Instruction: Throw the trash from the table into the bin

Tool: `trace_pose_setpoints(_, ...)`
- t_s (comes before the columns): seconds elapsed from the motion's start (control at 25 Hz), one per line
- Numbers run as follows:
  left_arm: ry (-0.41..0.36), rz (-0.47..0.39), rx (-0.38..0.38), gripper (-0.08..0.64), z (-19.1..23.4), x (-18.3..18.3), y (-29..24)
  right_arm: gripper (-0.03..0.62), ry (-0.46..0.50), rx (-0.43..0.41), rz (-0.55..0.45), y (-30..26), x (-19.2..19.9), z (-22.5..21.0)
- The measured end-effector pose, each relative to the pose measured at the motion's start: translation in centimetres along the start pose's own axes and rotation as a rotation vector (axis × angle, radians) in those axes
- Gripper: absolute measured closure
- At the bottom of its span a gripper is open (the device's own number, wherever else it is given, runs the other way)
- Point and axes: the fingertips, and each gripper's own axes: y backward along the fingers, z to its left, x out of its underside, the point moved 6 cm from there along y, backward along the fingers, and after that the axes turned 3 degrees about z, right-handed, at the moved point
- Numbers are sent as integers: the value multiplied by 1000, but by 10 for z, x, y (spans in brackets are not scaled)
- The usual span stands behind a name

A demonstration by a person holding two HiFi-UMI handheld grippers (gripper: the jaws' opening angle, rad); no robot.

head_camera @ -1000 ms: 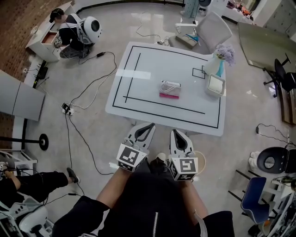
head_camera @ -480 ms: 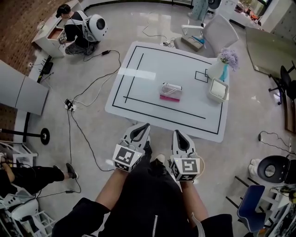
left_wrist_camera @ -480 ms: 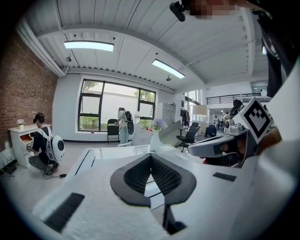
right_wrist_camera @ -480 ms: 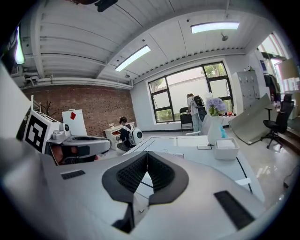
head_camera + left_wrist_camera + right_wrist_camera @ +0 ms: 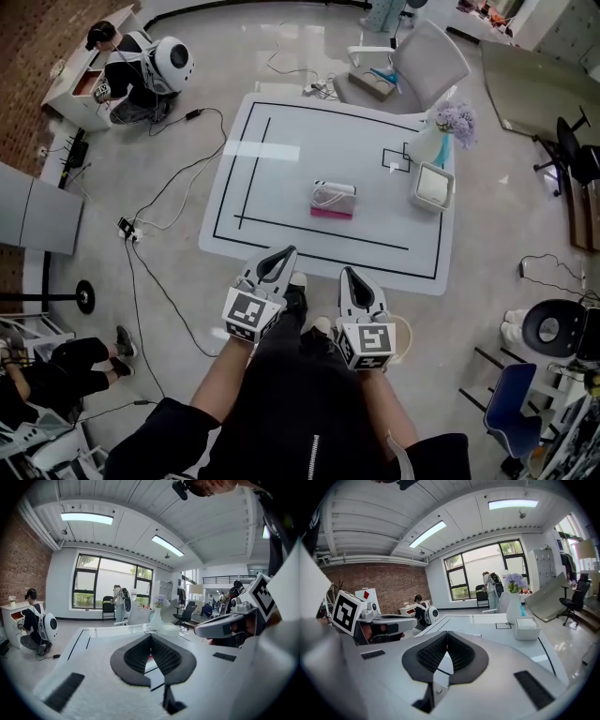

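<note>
The trash, a white and pink packet (image 5: 333,200), lies near the middle of the white table (image 5: 281,178) marked with black lines. A white square container (image 5: 430,187) stands at the table's right side, beside a vase of purple flowers (image 5: 441,136). My left gripper (image 5: 272,265) and right gripper (image 5: 354,281) hover side by side just short of the table's near edge, both pointing at it. In the left gripper view the jaws (image 5: 151,637) meet with nothing between them. The right gripper (image 5: 447,633) is also shut and empty, with the container (image 5: 527,627) ahead to its right.
A white chair (image 5: 422,66) stands behind the table. A person crouches at a low cabinet at the upper left (image 5: 141,70). Cables (image 5: 159,206) trail over the floor left of the table. Another person sits at the lower left (image 5: 56,366); a blue chair (image 5: 520,417) stands at the lower right.
Both grippers have come forward together toward the table's near edge, and the table now sits closer in the head view. Both stay shut and empty.
</note>
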Motion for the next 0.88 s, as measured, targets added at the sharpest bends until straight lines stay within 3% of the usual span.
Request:
trace_pose_setpoints(0.28, -83, 53, 59, 552, 29, 2, -49, 583, -7, 39, 28, -37, -15, -13)
trace_pose_setpoints(0.48, -6, 48, 108, 552, 47, 0, -82, 583, -7, 53, 54, -60, -20, -21)
trace_pose_setpoints(0.76, -39, 91, 224, 549, 68, 10, -122, 583, -51, 94, 80, -76, -24, -28)
trace_pose_setpoints(0.88, -27, 108, 261, 498, 74, 12, -135, 583, -73, 104, 97, -83, -23, -31)
